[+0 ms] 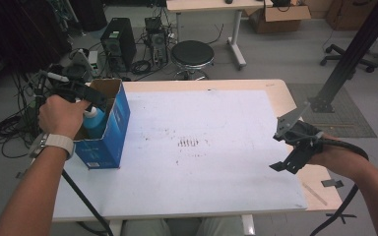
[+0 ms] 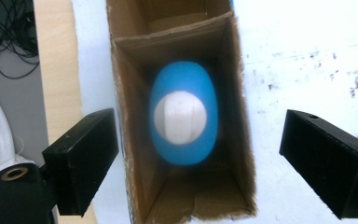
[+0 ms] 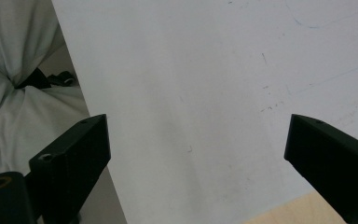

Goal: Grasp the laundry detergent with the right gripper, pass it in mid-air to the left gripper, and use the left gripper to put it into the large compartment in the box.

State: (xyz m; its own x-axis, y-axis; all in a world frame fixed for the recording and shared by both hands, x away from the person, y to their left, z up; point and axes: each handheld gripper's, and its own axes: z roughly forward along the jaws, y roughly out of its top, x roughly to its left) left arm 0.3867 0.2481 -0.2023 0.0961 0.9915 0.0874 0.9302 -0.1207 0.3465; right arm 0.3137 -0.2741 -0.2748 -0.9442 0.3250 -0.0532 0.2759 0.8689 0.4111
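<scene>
Bottle (image 2: 183, 119), blue with a pale round cap, upright inside the box (image 1: 114, 129) at the left edge of the table (image 1: 280, 93); seen from straight above in the left gripper view, slightly blurred, free of both jaws. Box blue outside, brown cardboard inside, top open, an inner cardboard wall across its far end. Left gripper (image 2: 200, 158) above the open box, held by the left hand (image 1: 61, 115), jaws spread wide, one on each side of the box opening, touching nothing. White sheet (image 1: 202, 147) over most of the tabletop, with a small cluster of dark marks near its middle and bare from the box across to the right side. Right gripper (image 1: 286, 162) at the right edge of the sheet, held low by the right hand (image 1: 332, 152), jaws spread wide and holding nothing; in the right gripper view, only plain sheet between them, with pale cloth (image 3: 14, 93) past the sheet's near edge. Bare wood of the table along the far and right borders of the sheet. On the floor beyond the far edge: a round black stool (image 1: 192, 54), a computer tower (image 1: 118, 42) and loose cables (image 1: 10, 128).
</scene>
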